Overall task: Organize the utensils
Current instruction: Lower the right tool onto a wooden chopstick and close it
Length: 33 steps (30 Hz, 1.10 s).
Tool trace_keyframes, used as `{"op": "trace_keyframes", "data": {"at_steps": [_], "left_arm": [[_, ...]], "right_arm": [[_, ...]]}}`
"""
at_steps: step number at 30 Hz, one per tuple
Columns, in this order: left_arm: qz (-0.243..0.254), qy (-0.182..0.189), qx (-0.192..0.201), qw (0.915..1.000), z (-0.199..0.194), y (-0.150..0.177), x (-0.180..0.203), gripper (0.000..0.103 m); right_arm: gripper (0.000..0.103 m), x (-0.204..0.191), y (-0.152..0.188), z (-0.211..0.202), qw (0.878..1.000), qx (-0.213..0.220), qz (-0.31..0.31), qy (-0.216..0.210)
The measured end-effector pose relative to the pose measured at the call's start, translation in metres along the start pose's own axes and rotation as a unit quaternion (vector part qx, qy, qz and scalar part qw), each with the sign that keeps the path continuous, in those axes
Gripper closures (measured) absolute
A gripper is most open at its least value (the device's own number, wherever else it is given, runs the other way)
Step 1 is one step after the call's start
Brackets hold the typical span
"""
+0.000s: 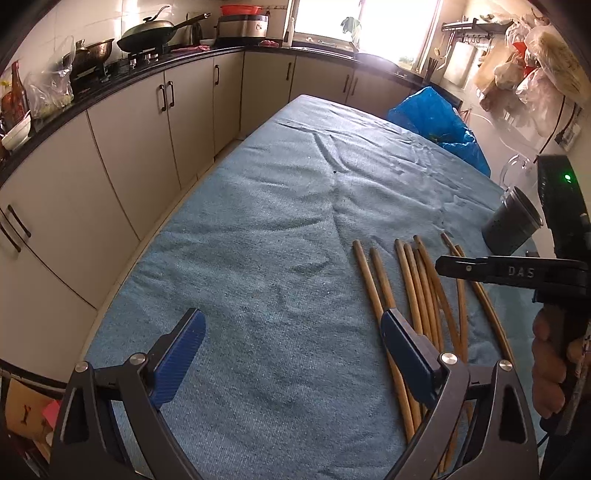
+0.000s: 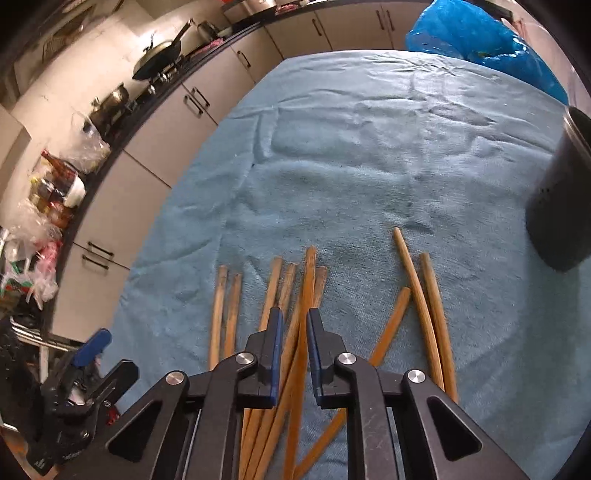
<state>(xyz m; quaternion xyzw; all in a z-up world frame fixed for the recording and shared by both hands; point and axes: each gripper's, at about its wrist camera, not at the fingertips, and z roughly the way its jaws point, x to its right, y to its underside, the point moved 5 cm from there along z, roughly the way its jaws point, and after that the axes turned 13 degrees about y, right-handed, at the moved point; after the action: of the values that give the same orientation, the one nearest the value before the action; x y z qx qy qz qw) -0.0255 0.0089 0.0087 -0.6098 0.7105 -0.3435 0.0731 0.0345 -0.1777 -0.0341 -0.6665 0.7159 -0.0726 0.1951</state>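
Several wooden chopsticks (image 1: 417,291) (image 2: 303,288) lie roughly side by side on the blue cloth (image 1: 258,221), at its near right. My right gripper (image 2: 295,314) sits over the middle of the bunch. Its jaws are nearly together, and two chopsticks fill the narrow gap between the pads. In the left wrist view the right gripper (image 1: 443,266) reaches in from the right, held by a hand (image 1: 550,365). My left gripper (image 1: 291,317) hangs wide open above bare cloth, its right finger (image 1: 402,343) over the leftmost chopsticks. A dark cup-shaped holder (image 1: 513,225) (image 2: 561,199) stands upright at the right.
A blue plastic bag (image 1: 439,122) sits at the cloth's far right corner. Cream cabinets (image 1: 129,147) with a cluttered black counter and a wok (image 1: 147,35) run along the left and back. The table's left edge drops to the floor.
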Motion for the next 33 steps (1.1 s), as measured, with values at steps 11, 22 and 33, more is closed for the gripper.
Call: {"op": "trace_keyframes", "data": {"at_steps": [11,22,33], "left_arm": [[-0.006,0.013,-0.017,0.9998,0.007,-0.005,-0.001,0.008],[-0.029,0.073,-0.097,0.9923,0.053,-0.031,0.016,0.038],[-0.012,0.084,-0.125,0.9886,0.081,-0.048,0.056,0.064]], "right_arm": [[0.094,-0.001,-0.006,0.022,0.999,-0.009,-0.032,0.024],[0.095,0.032,-0.003,-0.016,0.999,0.030,0.014,0.010],[0.095,0.045,0.003,-0.040,0.998,0.058,0.034,-0.009]]}}
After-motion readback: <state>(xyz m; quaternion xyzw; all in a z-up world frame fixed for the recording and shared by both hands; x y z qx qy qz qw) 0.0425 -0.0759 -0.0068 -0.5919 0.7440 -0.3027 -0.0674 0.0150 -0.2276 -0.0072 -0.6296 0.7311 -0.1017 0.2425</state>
